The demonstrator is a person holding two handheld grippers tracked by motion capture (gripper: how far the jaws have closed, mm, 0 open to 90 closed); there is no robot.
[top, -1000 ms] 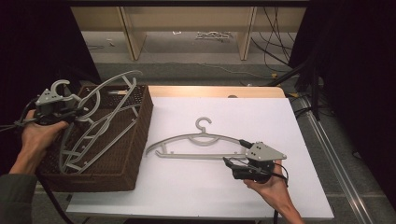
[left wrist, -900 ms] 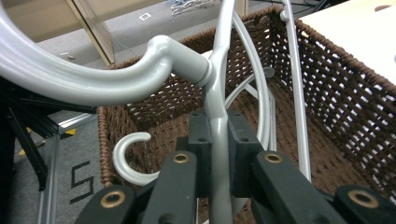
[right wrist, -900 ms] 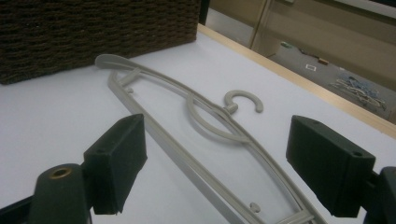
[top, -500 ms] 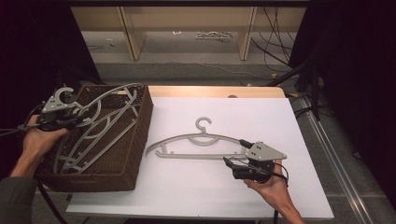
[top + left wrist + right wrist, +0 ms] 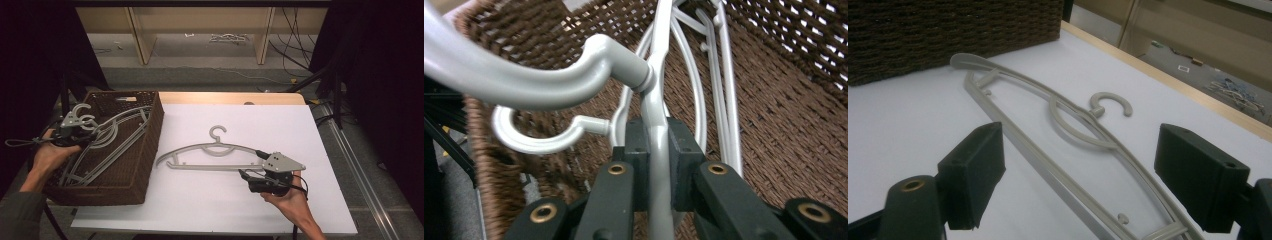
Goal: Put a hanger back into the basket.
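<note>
A brown wicker basket (image 5: 152,135) stands at the table's left. My left gripper (image 5: 86,133) is over its left rim, shut on the neck of a grey plastic hanger (image 5: 117,131) that lies slanted inside. In the left gripper view the pads (image 5: 636,150) clamp the hanger (image 5: 655,100) just below its hook. A second grey hanger (image 5: 536,142) rests under it in the basket. Another grey hanger (image 5: 212,149) lies flat on the white tabletop. My right gripper (image 5: 251,163) is open at this hanger's right end, the bar (image 5: 1068,127) running between its spread jaws.
The white tabletop (image 5: 200,205) spreads to the right of the basket, with a wooden strip (image 5: 225,97) along its far edge. Beyond are a grey floor, wooden shelf legs (image 5: 140,35) and cables (image 5: 295,45). Dark curtains close both sides.
My left gripper has come down and leftward, laying its hanger from raised above the basket to low inside it. The right gripper and the table hanger have stayed put.
</note>
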